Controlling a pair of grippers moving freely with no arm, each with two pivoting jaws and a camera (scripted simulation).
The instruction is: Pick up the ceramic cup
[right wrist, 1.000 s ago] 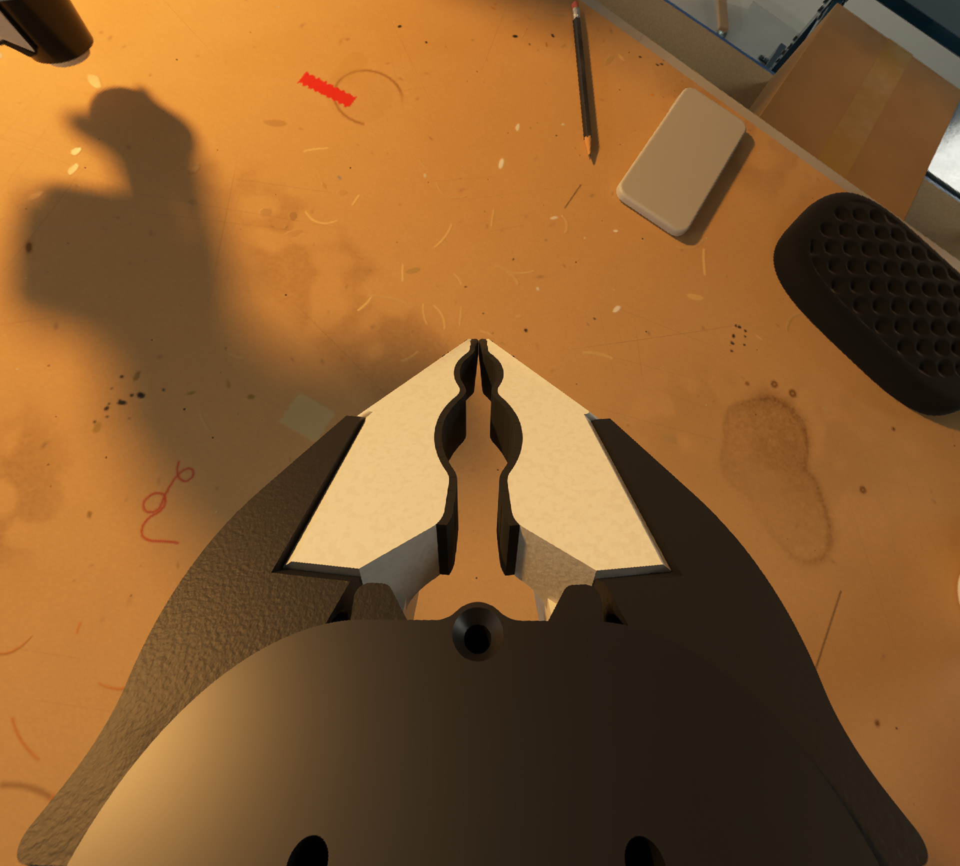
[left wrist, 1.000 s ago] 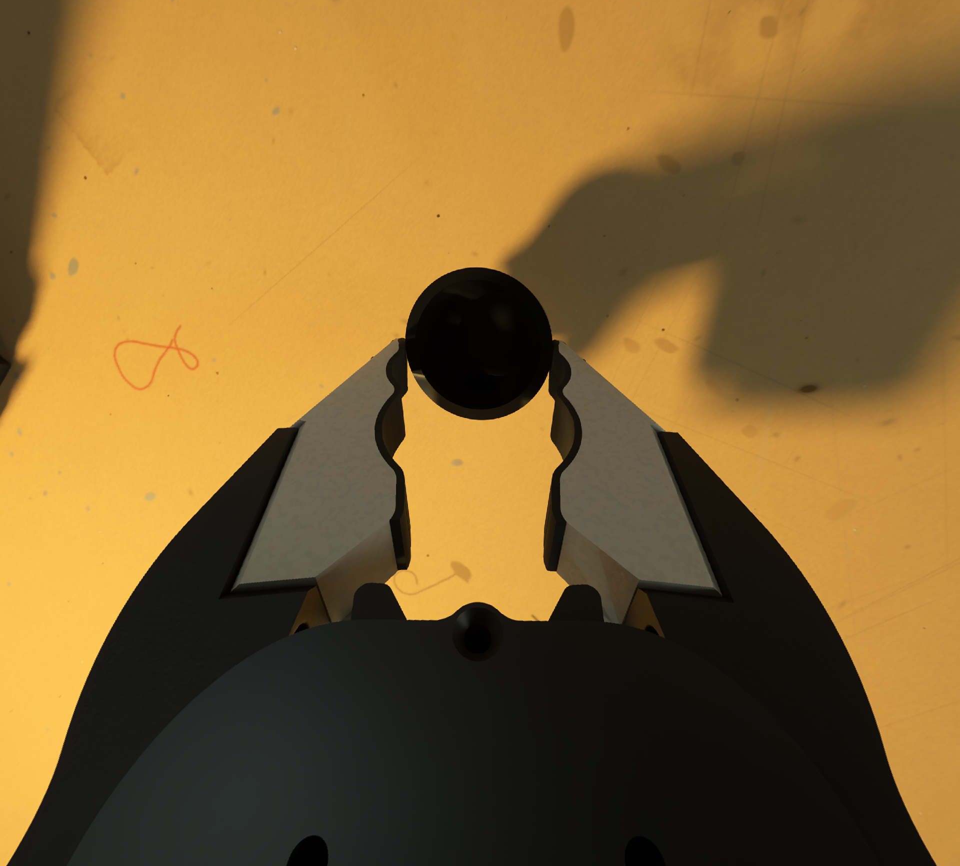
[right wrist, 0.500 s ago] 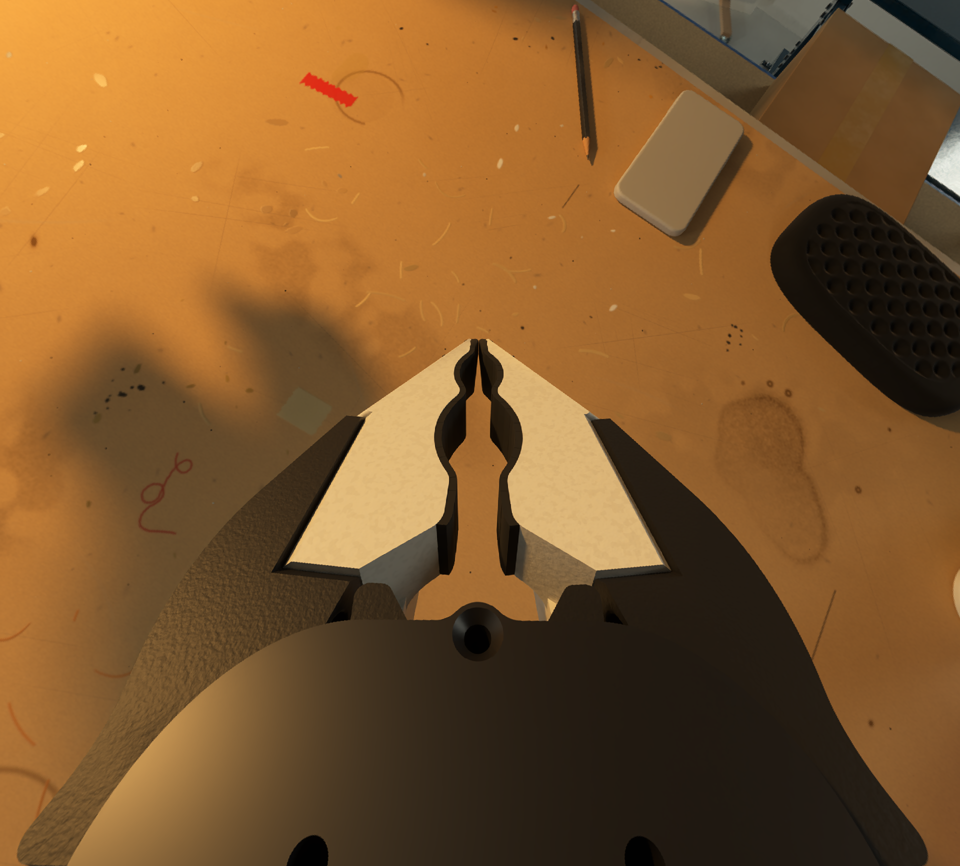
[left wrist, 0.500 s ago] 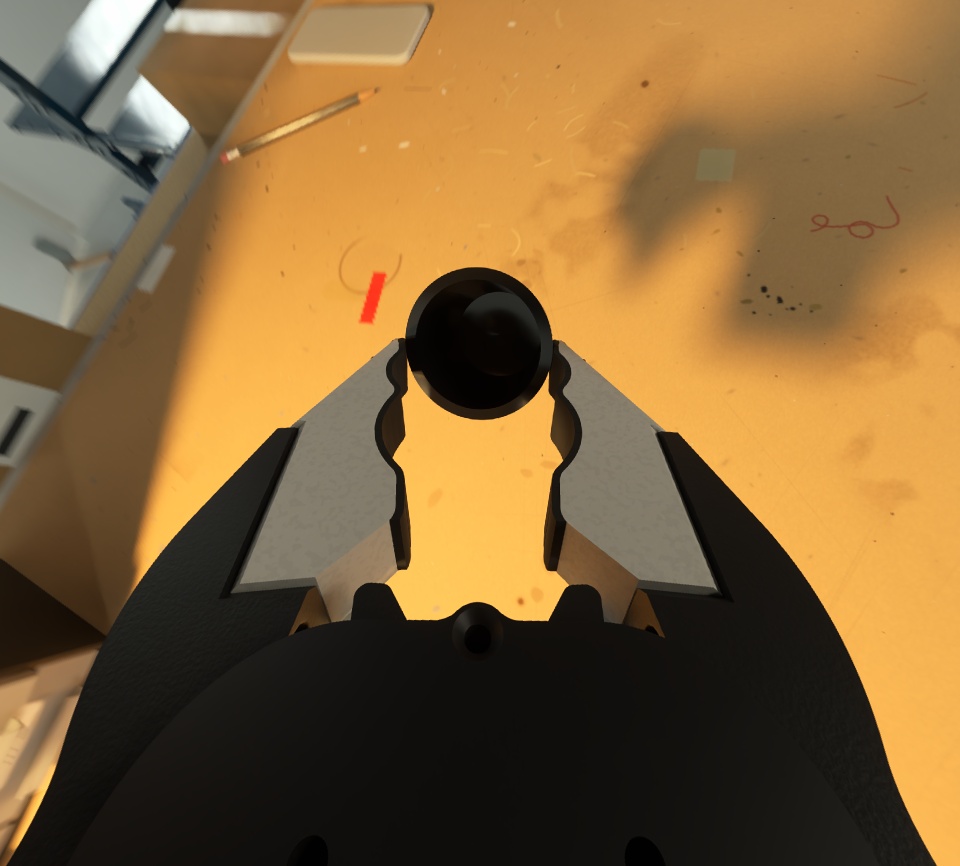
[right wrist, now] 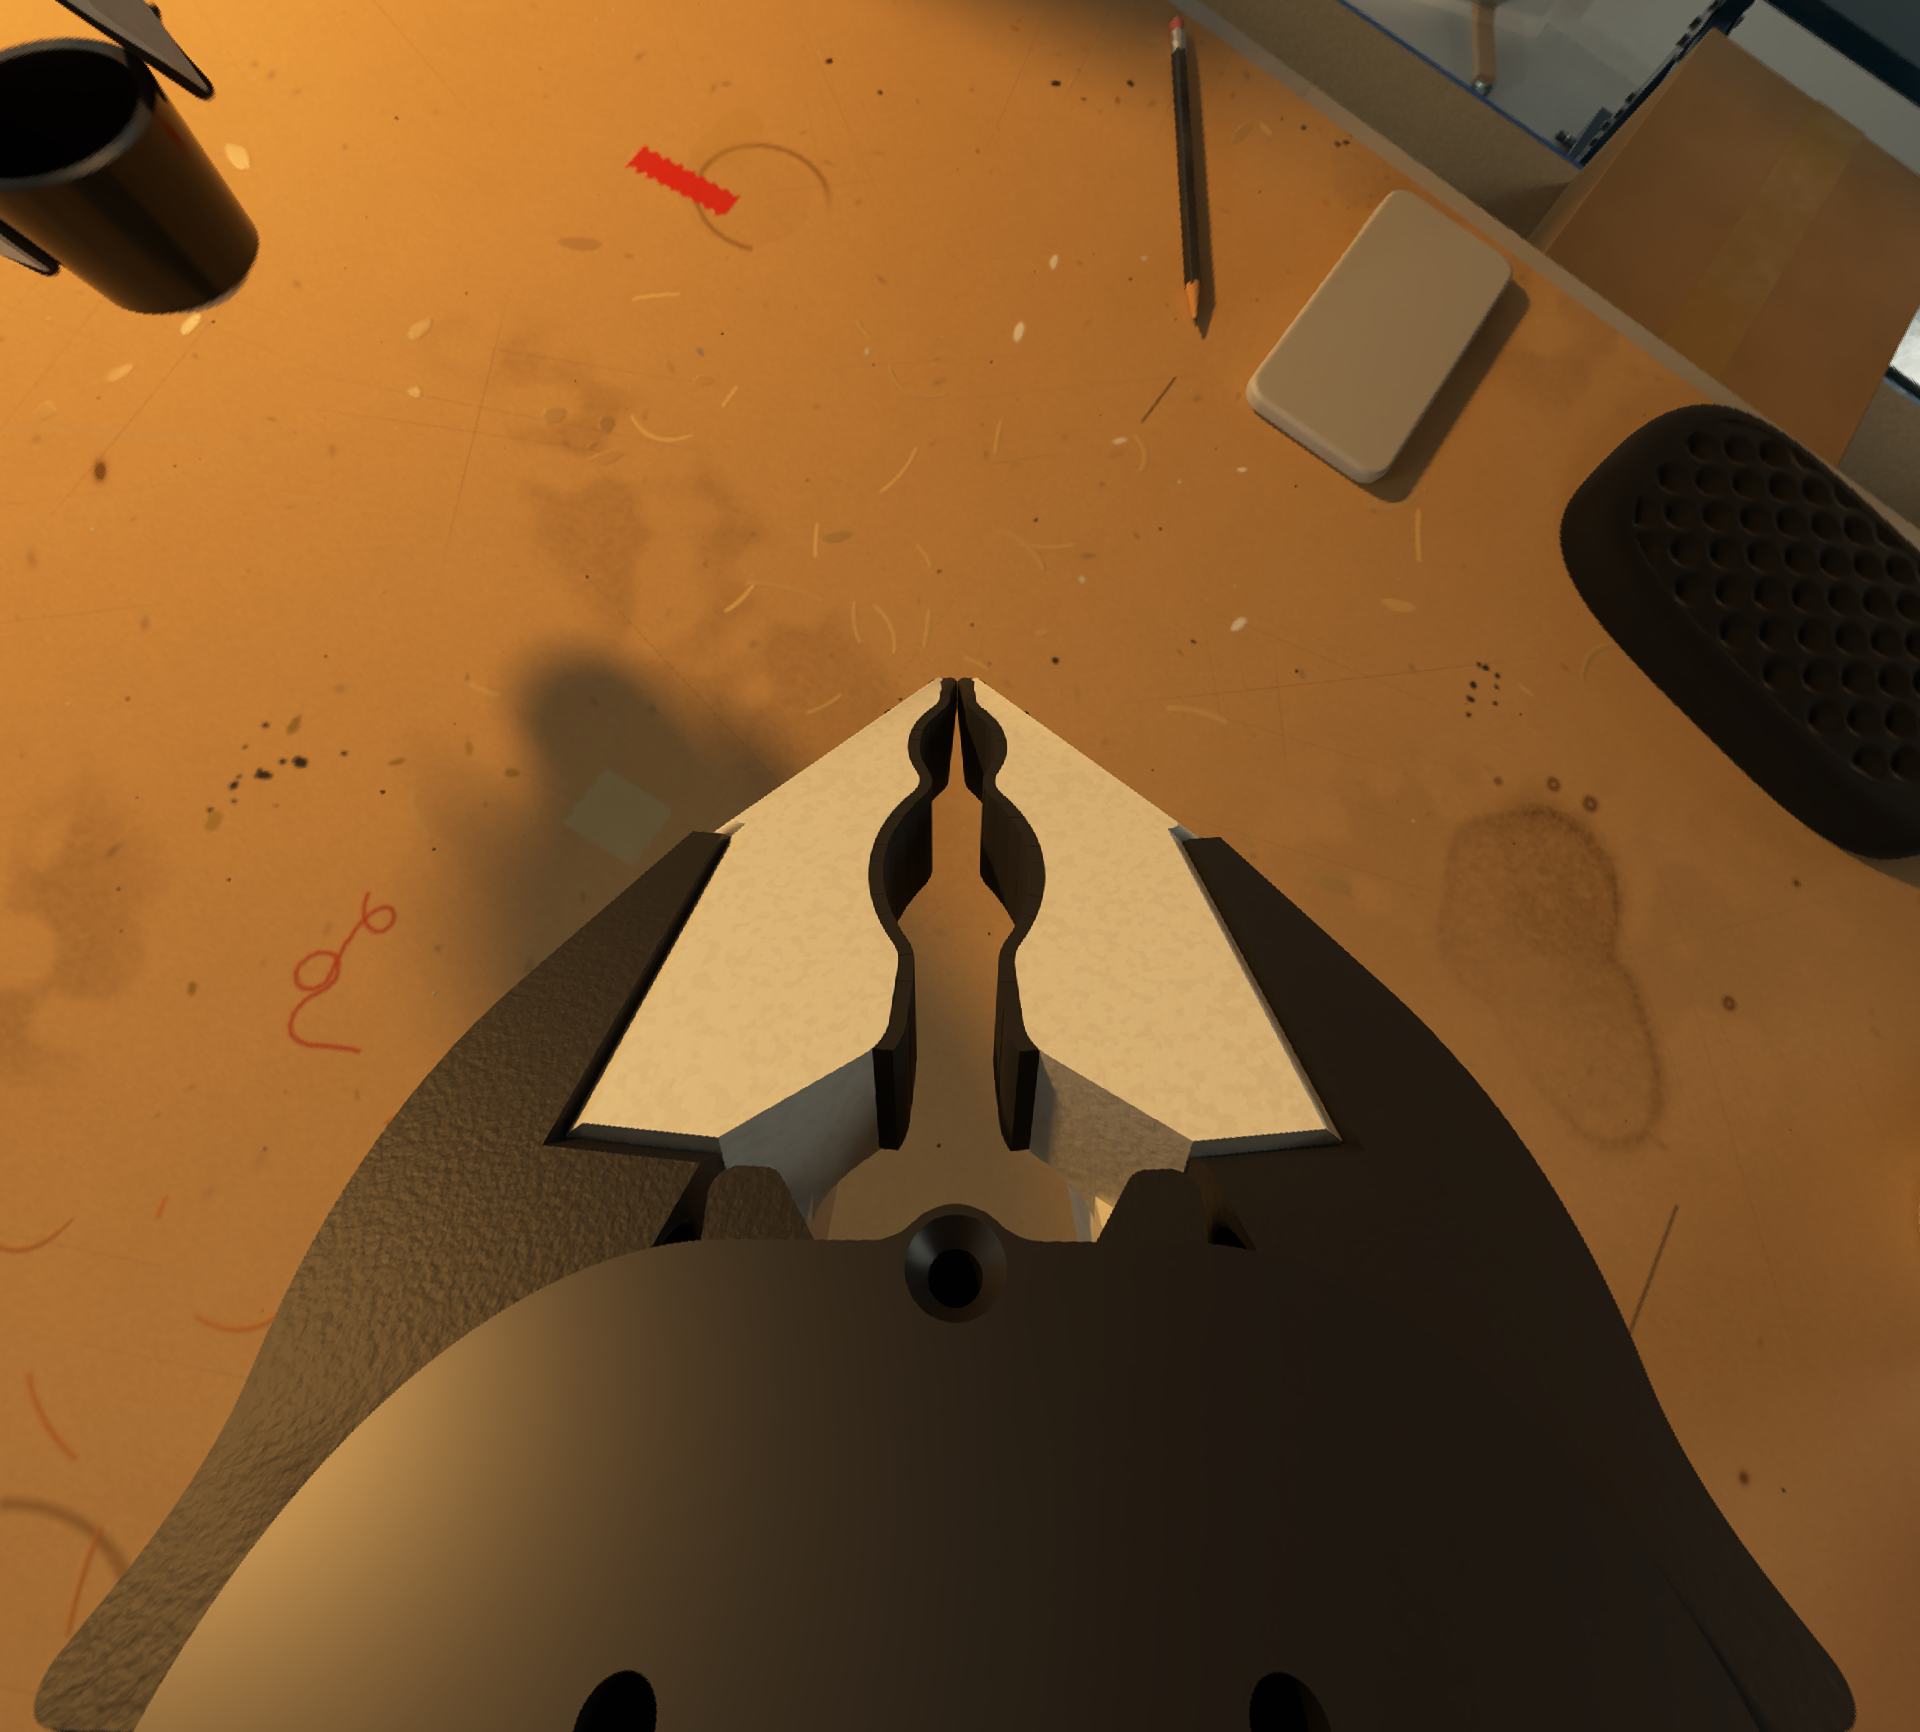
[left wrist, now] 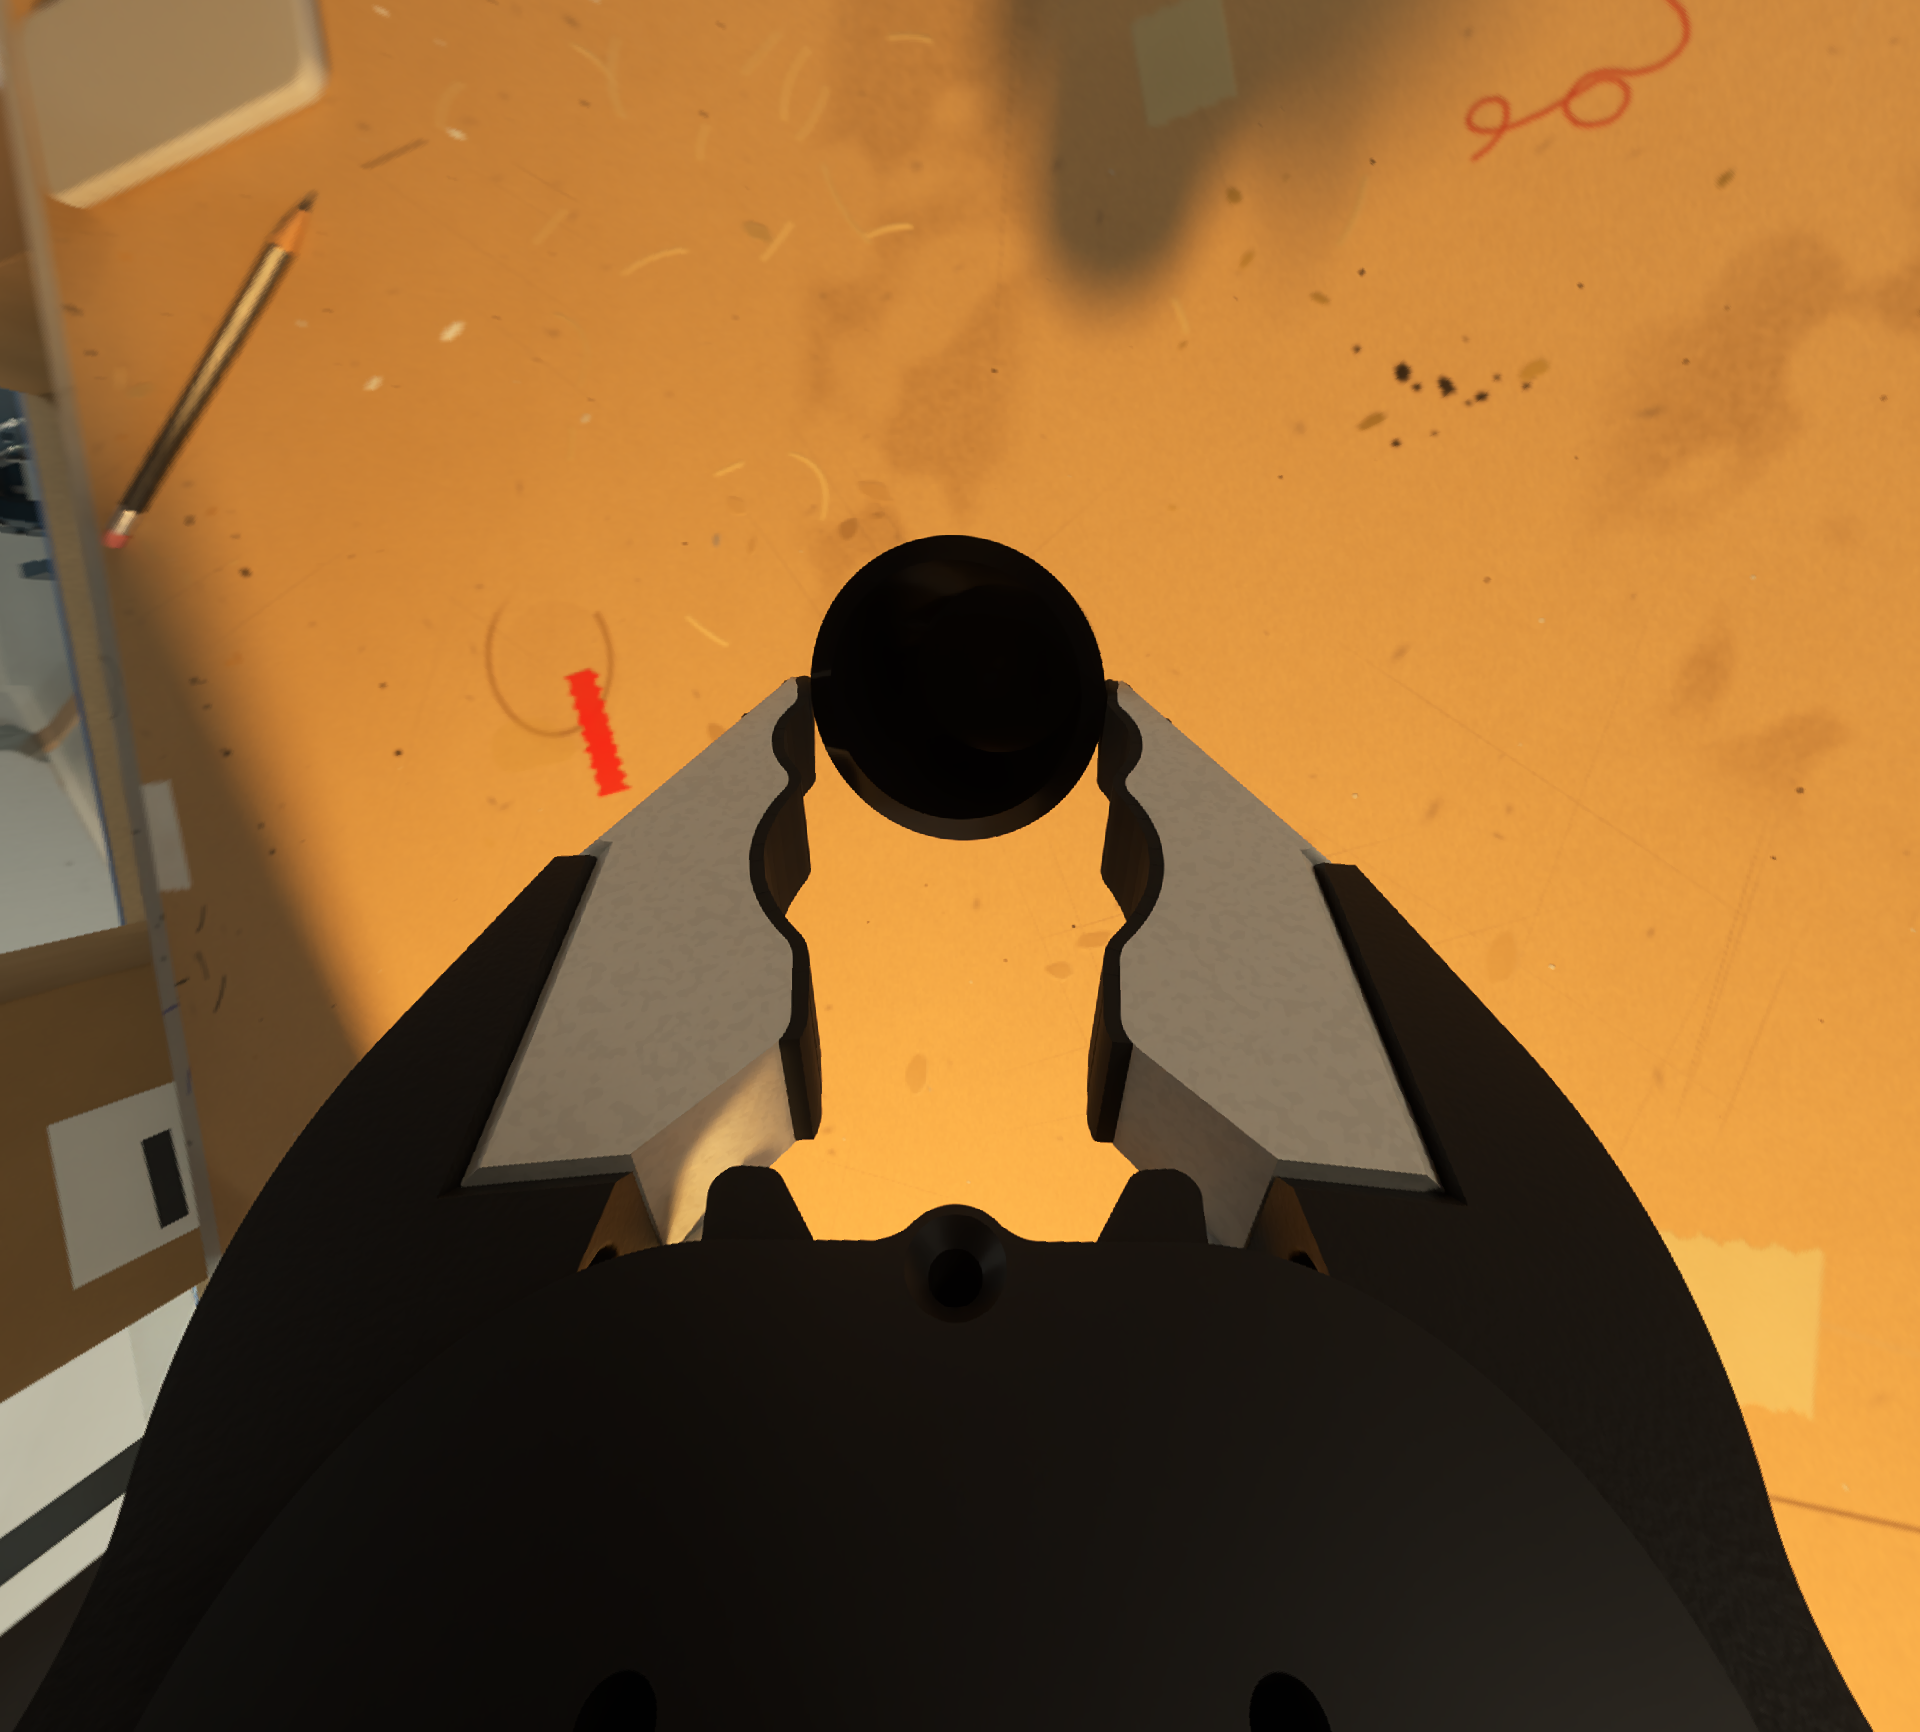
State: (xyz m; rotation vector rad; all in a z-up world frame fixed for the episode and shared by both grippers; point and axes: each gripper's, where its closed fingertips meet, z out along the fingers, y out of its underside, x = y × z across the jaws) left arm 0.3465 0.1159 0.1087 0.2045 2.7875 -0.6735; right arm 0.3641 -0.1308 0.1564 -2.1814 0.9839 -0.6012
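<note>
The ceramic cup point(left wrist: 956, 687) is black and round, seen from above its open mouth. My left gripper point(left wrist: 956, 706) is shut on it at the fingertips and holds it clear above the orange tabletop point(left wrist: 1351, 747). In the right wrist view the cup point(right wrist: 114, 176) hangs at the far left, tilted, with a left finger point(right wrist: 94, 9) against it. My right gripper point(right wrist: 956, 690) is shut and empty, above the table's middle.
A pencil point(right wrist: 1187, 170), a beige flat block point(right wrist: 1377, 337) and a black perforated pad point(right wrist: 1766, 622) lie near the table's far edge point(right wrist: 1299, 72). A red tape strip point(right wrist: 681, 179) and a small pale square point(right wrist: 618, 815) lie on the table.
The left gripper has carried the cup across and turned; the table beneath it has swung round. The cup has come back into the right wrist view at the left. The right gripper has stayed still.
</note>
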